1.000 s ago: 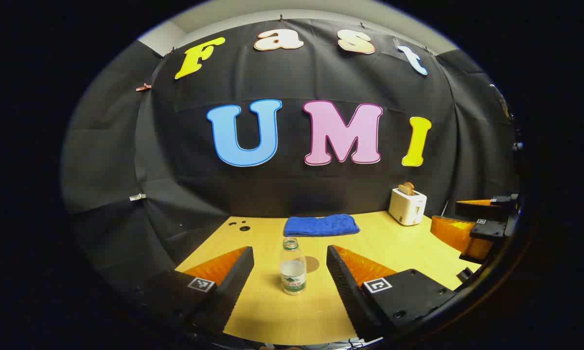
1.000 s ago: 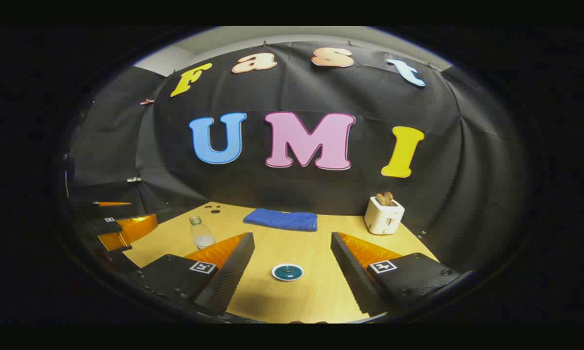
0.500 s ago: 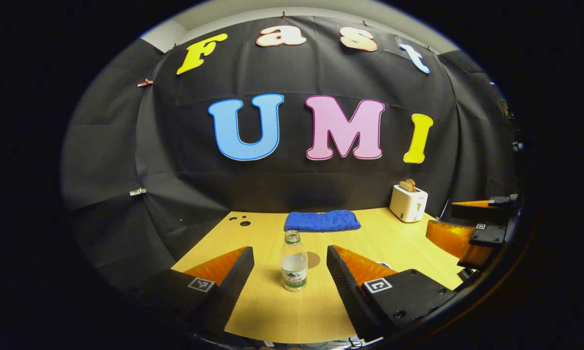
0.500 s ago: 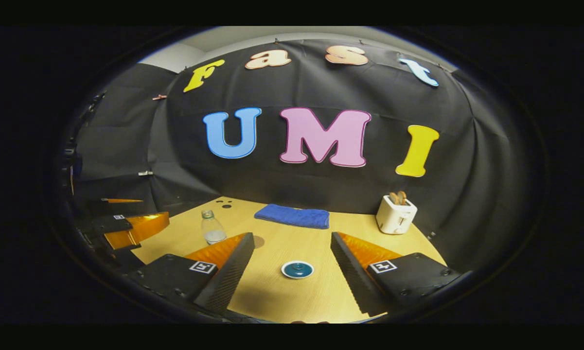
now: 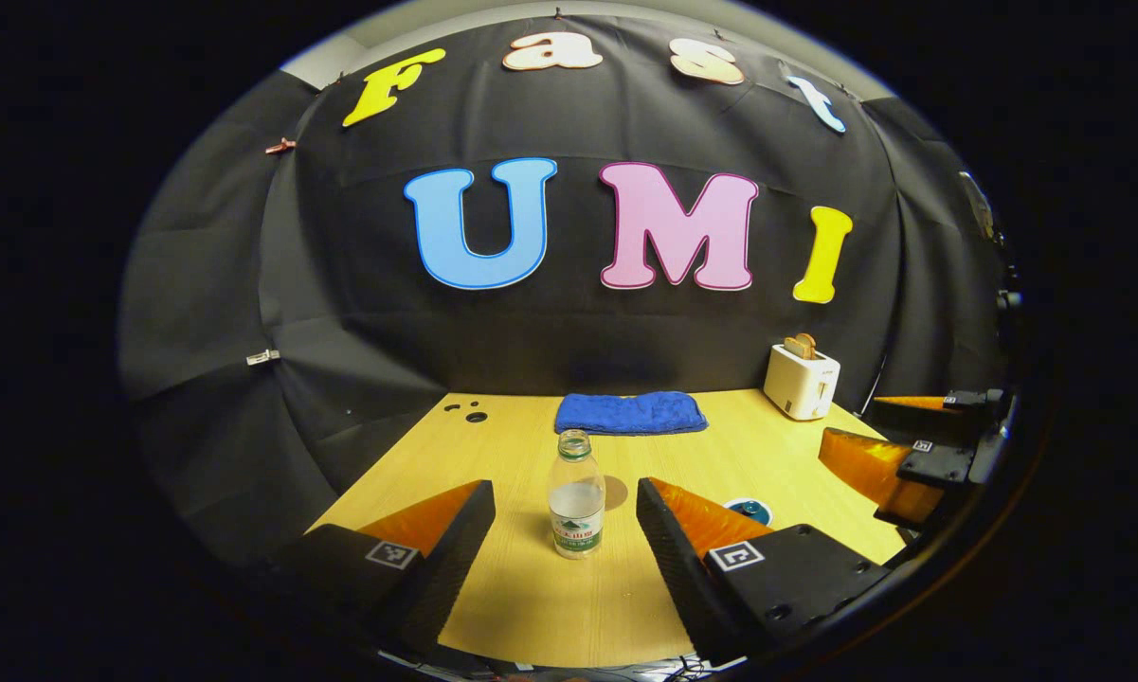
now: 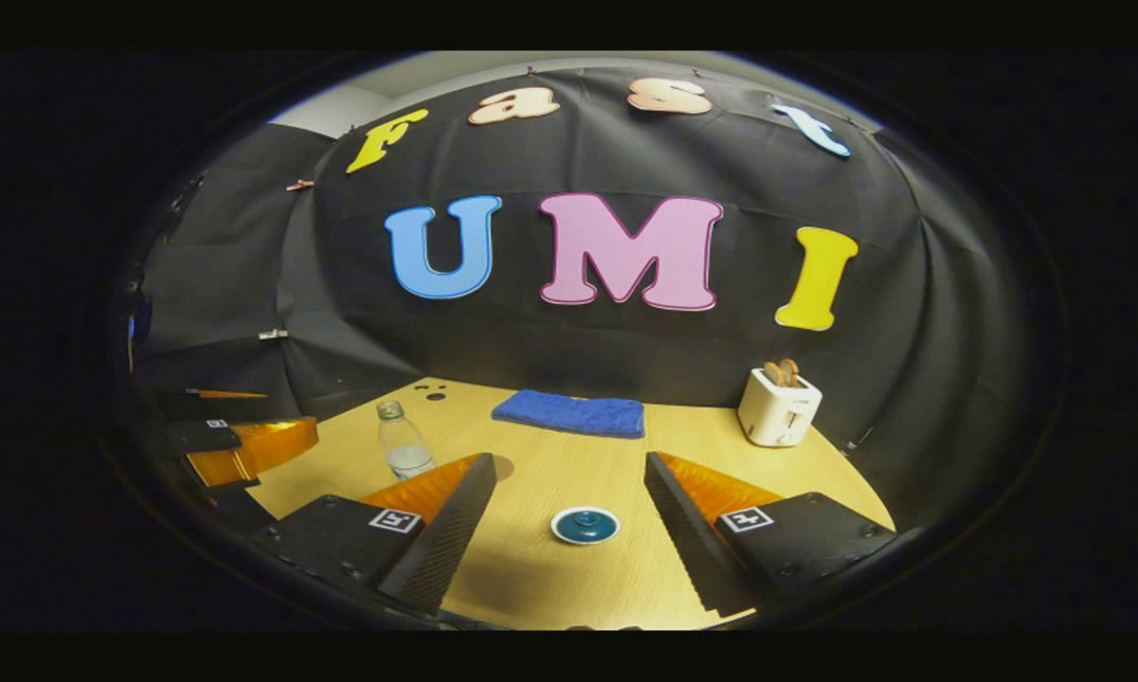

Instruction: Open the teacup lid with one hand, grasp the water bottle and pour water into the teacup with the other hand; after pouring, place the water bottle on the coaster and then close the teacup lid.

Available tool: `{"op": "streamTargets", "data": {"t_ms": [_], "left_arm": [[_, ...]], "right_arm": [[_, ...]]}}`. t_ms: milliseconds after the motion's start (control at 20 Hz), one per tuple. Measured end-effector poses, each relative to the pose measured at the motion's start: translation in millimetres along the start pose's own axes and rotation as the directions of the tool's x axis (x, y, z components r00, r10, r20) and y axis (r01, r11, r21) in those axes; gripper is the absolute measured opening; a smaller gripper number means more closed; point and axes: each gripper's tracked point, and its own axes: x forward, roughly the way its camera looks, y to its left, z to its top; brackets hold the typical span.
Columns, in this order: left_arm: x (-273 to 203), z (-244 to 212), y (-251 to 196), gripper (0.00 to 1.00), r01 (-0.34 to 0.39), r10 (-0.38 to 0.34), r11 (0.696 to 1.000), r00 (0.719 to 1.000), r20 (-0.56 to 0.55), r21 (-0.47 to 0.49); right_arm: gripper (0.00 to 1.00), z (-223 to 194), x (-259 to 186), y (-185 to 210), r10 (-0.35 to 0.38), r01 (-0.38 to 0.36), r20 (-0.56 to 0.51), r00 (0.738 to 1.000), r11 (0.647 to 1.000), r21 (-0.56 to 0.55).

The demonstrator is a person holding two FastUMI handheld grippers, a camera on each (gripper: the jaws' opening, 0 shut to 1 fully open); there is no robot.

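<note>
A clear water bottle (image 5: 576, 497), uncapped and part full, stands on the wooden table (image 5: 531, 606) just ahead of my open left gripper (image 5: 564, 488), in line with the gap between its fingers. Behind it lies a round brown coaster (image 5: 616, 492). The dark teal teacup (image 6: 585, 524), lid on, sits in front of my open right gripper (image 6: 570, 464), centred between the fingers. In the left gripper view the teacup (image 5: 750, 511) peeks out beside the right finger, and the right gripper (image 5: 853, 421) hovers at the far right. The right gripper view has the bottle (image 6: 403, 447) and the left gripper (image 6: 289, 409) at its left.
A folded blue towel (image 5: 629, 413) lies at the back of the table, and a white toaster (image 5: 801, 381) with bread in it stands at the back right. Small dark holes (image 5: 474, 415) mark the back left corner. The black cloth wall closes the booth behind.
The left gripper has edged forward toward the bottle, which looks slightly larger and nearer. The right gripper has shifted a little, with the teacup still centred between its fingers. Both stay open.
</note>
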Motion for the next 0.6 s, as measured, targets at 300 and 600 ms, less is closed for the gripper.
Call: {"op": "streamTargets", "data": {"t_ms": [300,600], "left_arm": [[13.9,-28.1,4.5,0.95,0.017,-0.017,0.998,1.0,-0.009,0.063],[27.2,-80.2,-1.5,0.95,0.028,-0.026,0.999,0.997,-0.073,0.022]], "right_arm": [[0.98,-33.7,26.3,1.6,0.01,-0.011,-0.029,1.0,0.999,-0.03],[0.98,-84.9,74.4,-7.5,-0.012,0.01,-0.063,0.998,0.999,-0.036]]}}
